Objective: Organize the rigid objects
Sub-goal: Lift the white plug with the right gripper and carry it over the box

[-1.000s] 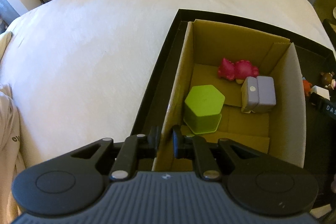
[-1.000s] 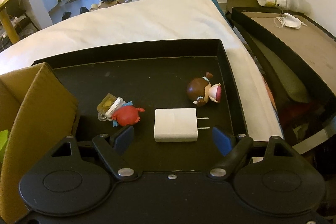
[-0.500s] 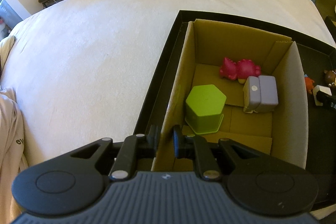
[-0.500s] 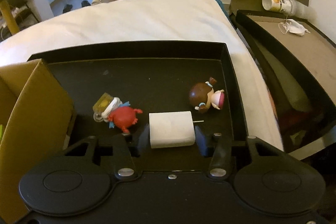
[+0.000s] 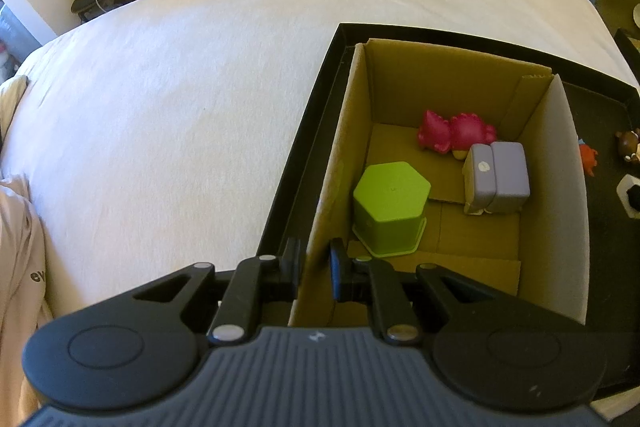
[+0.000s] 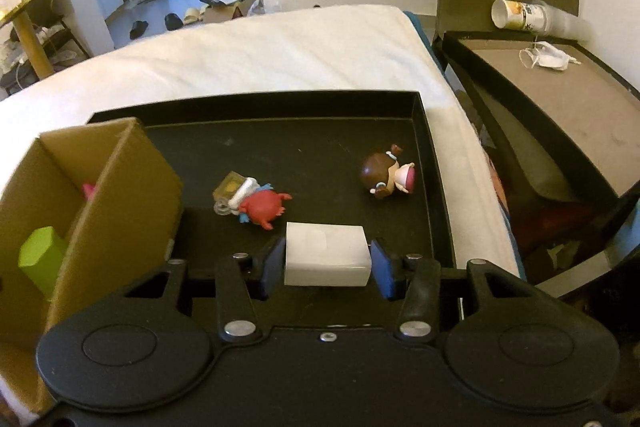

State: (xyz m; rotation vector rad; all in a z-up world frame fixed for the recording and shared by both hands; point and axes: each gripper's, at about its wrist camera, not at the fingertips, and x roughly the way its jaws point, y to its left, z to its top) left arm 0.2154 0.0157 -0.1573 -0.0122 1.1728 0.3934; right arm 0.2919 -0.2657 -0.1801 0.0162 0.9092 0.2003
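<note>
My right gripper (image 6: 326,263) is shut on a white charger block (image 6: 325,259) and holds it above the black tray (image 6: 320,147). A red crab toy (image 6: 262,207) and a brown-haired doll (image 6: 386,177) lie on the tray beyond it. My left gripper (image 5: 314,267) is shut on the near left wall of the cardboard box (image 5: 336,195), which stands in the tray. Inside the box are a green hexagonal block (image 5: 390,207), a purple block (image 5: 496,177) and a pink toy (image 5: 456,135).
The tray rests on a white bed (image 5: 180,87). A second dark tray (image 6: 560,95) with a paper cup (image 6: 516,14) and a face mask (image 6: 550,57) stands to the right. Pink cloth (image 5: 16,247) lies at the bed's left edge.
My right gripper closed on the white charger and lifted it off the tray. My left gripper stayed clamped on the box wall, and its view rose slightly.
</note>
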